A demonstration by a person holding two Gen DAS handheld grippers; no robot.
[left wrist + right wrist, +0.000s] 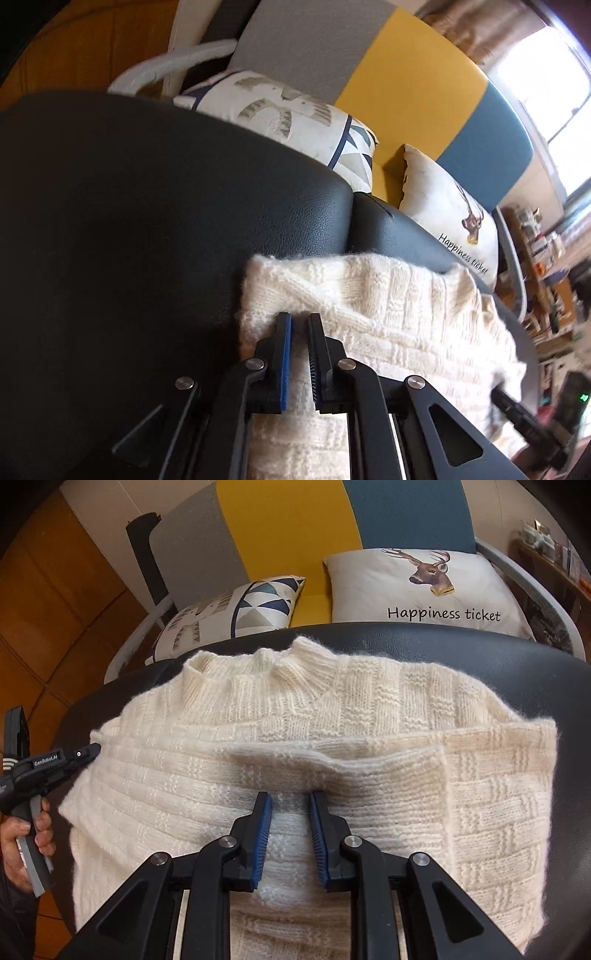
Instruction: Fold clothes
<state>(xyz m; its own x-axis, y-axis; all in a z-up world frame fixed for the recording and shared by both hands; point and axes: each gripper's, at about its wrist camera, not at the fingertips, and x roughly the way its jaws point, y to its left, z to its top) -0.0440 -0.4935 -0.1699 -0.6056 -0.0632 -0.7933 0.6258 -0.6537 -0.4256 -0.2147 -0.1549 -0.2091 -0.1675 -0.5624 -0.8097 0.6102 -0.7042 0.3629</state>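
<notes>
A cream knitted sweater [332,716] lies flat on a black leather surface [517,653], collar at the far side, both sleeves folded across the chest. My right gripper [290,797] hovers over the folded sleeve, jaws a little apart with knit between them. My left gripper [299,317] is at the sweater's [369,295] left edge, its jaws narrowly apart over the knit. The left gripper also shows in the right wrist view [92,749] at the sweater's left shoulder, held by a hand.
Behind the black surface [147,203] is a sofa with grey, yellow and blue panels [288,535]. On it lie a triangle-pattern cushion [240,609] and a deer cushion [424,590] reading "Happiness ticket". Shelves with clutter [546,266] stand right.
</notes>
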